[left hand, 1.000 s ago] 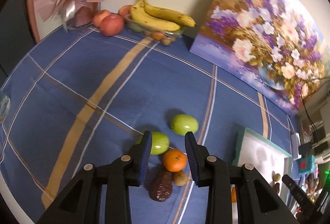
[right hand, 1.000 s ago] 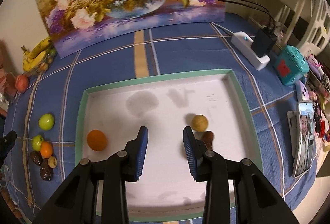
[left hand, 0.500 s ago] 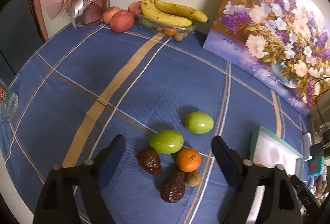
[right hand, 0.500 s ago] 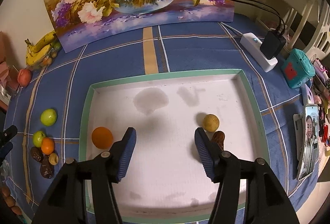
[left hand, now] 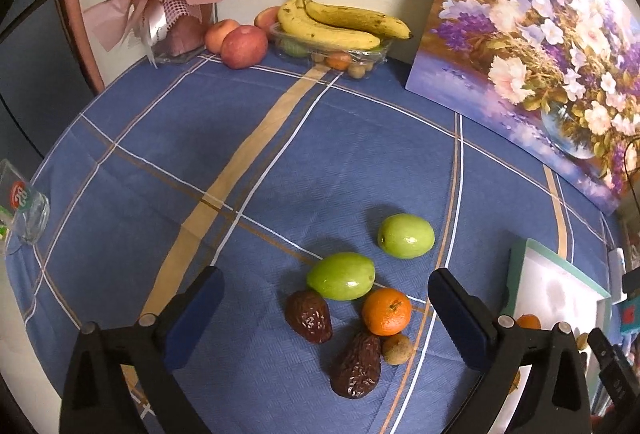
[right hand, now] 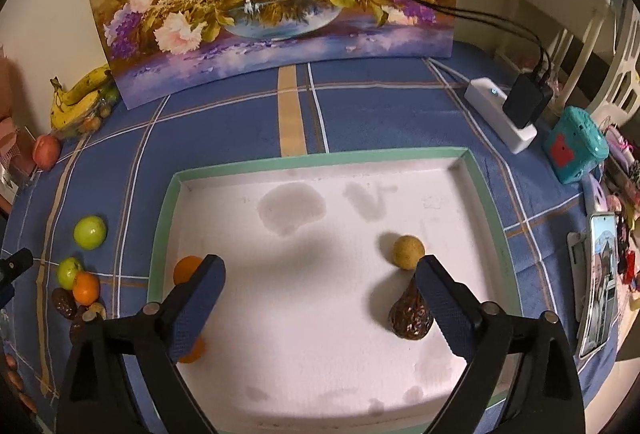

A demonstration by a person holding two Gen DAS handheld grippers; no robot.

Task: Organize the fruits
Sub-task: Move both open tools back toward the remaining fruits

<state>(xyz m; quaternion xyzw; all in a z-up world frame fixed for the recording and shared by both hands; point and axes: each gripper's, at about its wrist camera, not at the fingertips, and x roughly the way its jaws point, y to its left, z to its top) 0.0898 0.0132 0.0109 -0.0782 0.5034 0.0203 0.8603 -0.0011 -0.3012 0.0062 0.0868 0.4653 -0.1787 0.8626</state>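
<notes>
My left gripper [left hand: 326,308] spread wide over fruit cluster, tangerine [left hand: 387,311] lower centre. My right gripper [right hand: 320,286] spread, empty, above tray [right hand: 320,157].

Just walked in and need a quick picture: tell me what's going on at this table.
A person with a gripper in each hand is sorting fruit into a white tray. The left gripper hangs open over loose fruit on the blue tablecloth: two green fruits, an orange, two dates and a small brown fruit. The right gripper is open above the tray, which holds an orange, a yellow ball-shaped fruit and a date.
</notes>
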